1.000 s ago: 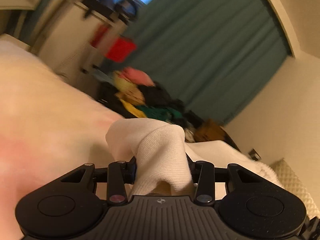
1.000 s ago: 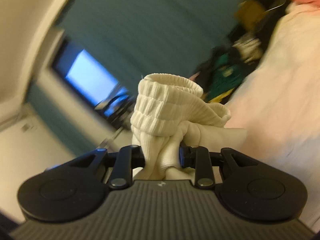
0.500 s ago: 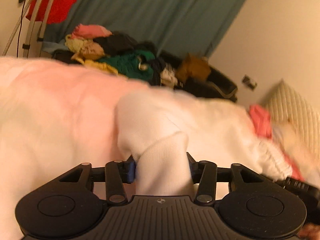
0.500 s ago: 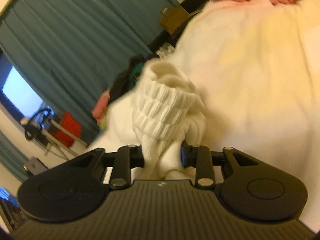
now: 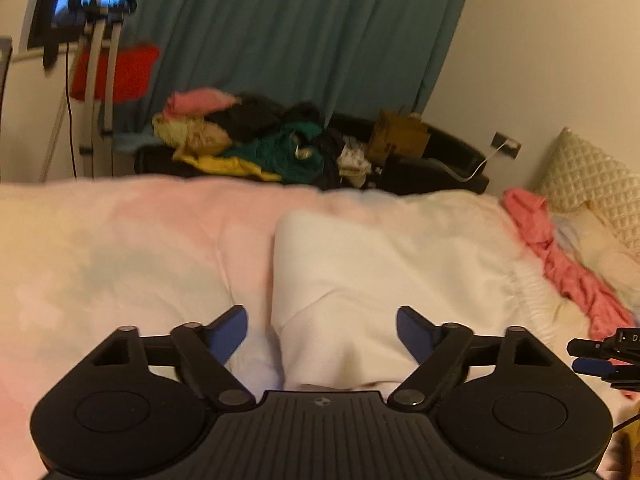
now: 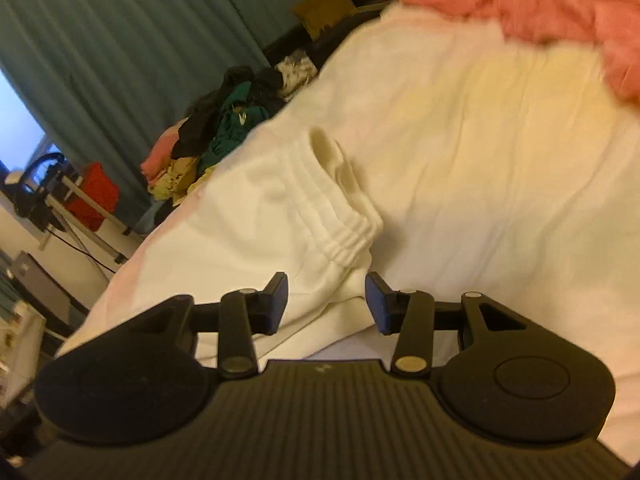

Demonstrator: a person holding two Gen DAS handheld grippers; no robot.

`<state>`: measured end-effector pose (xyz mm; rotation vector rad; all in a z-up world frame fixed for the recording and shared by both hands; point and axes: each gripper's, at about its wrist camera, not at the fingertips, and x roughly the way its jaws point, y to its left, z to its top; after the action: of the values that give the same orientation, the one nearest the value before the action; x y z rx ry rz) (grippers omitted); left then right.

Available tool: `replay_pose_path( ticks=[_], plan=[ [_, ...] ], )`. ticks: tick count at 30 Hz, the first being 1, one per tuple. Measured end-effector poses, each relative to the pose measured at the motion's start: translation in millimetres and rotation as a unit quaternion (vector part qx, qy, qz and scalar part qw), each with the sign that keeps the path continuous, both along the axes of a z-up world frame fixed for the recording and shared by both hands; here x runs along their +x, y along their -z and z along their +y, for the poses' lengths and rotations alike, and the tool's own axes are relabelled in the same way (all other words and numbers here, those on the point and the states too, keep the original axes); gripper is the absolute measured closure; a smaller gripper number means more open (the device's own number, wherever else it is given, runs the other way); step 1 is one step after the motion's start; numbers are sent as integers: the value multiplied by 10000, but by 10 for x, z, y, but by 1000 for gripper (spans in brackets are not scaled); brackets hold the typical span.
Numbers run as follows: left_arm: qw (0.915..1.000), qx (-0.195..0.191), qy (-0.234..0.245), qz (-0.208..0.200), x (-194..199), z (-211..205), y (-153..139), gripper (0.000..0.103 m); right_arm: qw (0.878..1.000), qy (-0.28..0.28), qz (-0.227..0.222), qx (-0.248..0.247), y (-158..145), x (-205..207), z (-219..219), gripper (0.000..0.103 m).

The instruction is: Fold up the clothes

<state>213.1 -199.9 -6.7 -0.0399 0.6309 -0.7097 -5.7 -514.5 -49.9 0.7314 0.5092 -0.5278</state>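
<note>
Two grippers' fingers spread over one white garment.

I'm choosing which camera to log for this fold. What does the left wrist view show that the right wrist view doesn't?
Only the left wrist view: the quilted pillow, a wall outlet and the right gripper's tip at the edge.

Only the right wrist view: the white garment's ribbed cuff lying just ahead of the open right gripper.

Both: the white garment on the bed, the pink cloth, the clothes pile, teal curtain, and the left gripper open too.
</note>
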Motion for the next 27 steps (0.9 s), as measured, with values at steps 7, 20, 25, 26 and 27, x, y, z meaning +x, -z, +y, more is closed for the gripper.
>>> replay_pose_path(
  ticks=[7, 20, 25, 26, 27],
  plan=[
    [9986, -36, 93, -520, -692, 235, -715, 0, 9931, -640, -399, -893, -807, -380, 654, 44],
    [9954, -100, -345, -885, -1866, 1010, -1223, 0, 9742, -1007, -859, -1828, -1086, -1103, 1568, 8],
    [9901, 165, -489, -1307, -2184, 1112, -1192, 0, 9712, -950, -896, -1994, -849, -1190, 1801, 8],
    [9896, 195, -469, -1349, -2220, 1125, -1178, 0, 9704, -937, -890, -2042, -799, -1192, 1845, 8],
    [9893, 194, -461, -1370, -2250, 1148, -1157, 0, 9696, -924, -883, -2089, -749, -1194, 1889, 8]
  ],
)
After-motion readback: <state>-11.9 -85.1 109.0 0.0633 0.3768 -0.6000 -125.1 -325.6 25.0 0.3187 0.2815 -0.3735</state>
